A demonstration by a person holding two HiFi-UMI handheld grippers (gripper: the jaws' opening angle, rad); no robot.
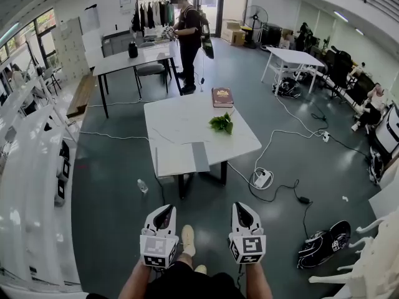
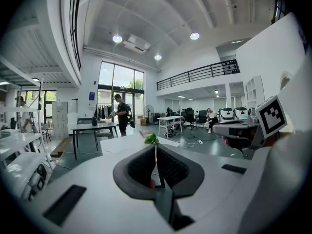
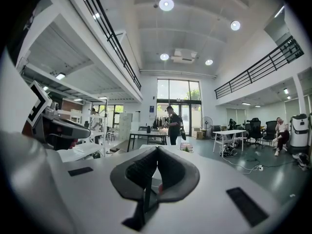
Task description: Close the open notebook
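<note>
Closest to the lens, at the bottom edge of the head view, 2 forearms reach up into frame, each carrying a tool. The left hand-held gripper (image 1: 163, 212) sits lower centre-left and the right hand-held gripper (image 1: 243, 210) lower centre-right. Both are held over the dark floor (image 1: 112, 185), well apart from the table. In its own view each has its jaws pressed together with nothing between them. A light shoe (image 1: 187, 240) shows on the floor between the 2.

Above them, in the middle of the frame, stands the white table (image 1: 171, 114). The open notebook (image 1: 182, 159) lies flat at the table's near edge, toward the lower left of the tabletop, 1 half white and the other grey. A green leafy sprig (image 1: 222, 123) lies right of centre on the table. A dark red book (image 1: 222, 96) lies closed at the far right corner, apart from the sprig.

Containers are few. A small clear bottle (image 1: 143, 186) sits on the floor just left of the table, its contents too small to tell. Brown cardboard boxes (image 1: 234, 33) sit at upper centre by the glass doors, contents hidden. A dark bag (image 1: 324, 242) lies on the floor at lower right, and what it holds cannot be told. A person (image 1: 190, 36) stands beside another table (image 1: 124, 60) at upper centre-left.
</note>
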